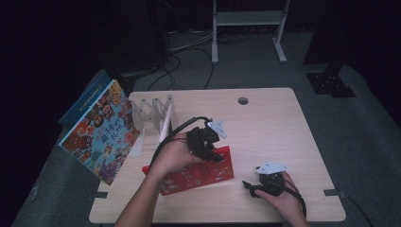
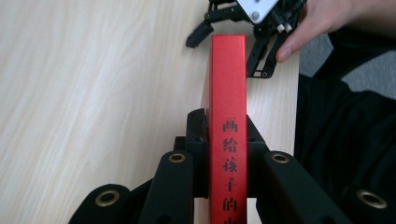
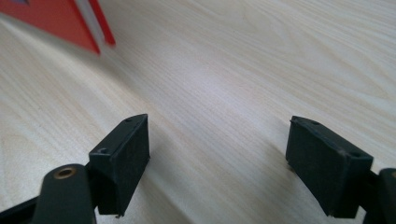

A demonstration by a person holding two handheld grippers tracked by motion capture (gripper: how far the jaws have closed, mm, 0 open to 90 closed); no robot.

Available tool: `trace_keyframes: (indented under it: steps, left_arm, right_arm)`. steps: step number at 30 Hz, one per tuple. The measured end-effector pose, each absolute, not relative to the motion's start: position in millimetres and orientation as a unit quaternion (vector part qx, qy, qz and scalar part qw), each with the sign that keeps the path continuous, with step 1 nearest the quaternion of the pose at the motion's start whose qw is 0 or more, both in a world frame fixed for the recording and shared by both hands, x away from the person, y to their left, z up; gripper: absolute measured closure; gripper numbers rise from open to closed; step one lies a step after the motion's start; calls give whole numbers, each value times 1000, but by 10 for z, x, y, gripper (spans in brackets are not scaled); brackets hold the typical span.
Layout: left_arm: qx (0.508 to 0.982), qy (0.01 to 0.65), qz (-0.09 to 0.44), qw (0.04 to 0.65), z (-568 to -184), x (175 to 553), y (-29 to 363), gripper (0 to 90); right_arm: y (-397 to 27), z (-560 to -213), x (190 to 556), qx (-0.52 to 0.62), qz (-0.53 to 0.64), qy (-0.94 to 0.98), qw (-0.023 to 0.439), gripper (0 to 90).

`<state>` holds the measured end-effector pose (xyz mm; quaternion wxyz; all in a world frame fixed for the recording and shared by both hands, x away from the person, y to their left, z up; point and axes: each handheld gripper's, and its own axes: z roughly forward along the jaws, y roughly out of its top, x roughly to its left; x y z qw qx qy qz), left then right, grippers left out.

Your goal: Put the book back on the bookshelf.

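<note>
Left gripper (image 2: 227,140) clamped tight on spine of red book (image 2: 229,93), book lifted at one edge, seemingly tilted off the table (image 1: 265,123) near its front middle. Left hand (image 1: 172,156) wraps the gripper from above. Right gripper (image 3: 217,158) jaws wide apart, holding nothing, low over bare wood just right of the book.

Black Chinese characters, 画给孩子的, are printed down the spine of the thin red hardcover book (image 2: 229,140). Large characters on the colourful illustrated picture book (image 1: 101,130) are too blurred to be read.
</note>
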<state>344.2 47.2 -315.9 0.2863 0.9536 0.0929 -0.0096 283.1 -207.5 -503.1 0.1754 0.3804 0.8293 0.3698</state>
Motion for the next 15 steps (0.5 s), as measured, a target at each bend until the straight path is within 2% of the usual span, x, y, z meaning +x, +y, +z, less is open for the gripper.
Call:
trace_keyframes:
  steps: [15]
  left_arm:
    - [911, 180, 27, 371, -2890, 3434, 1003, 796]
  right_arm:
    - [-2076, -5037, 2872, 395, 365, 825, 173, 150]
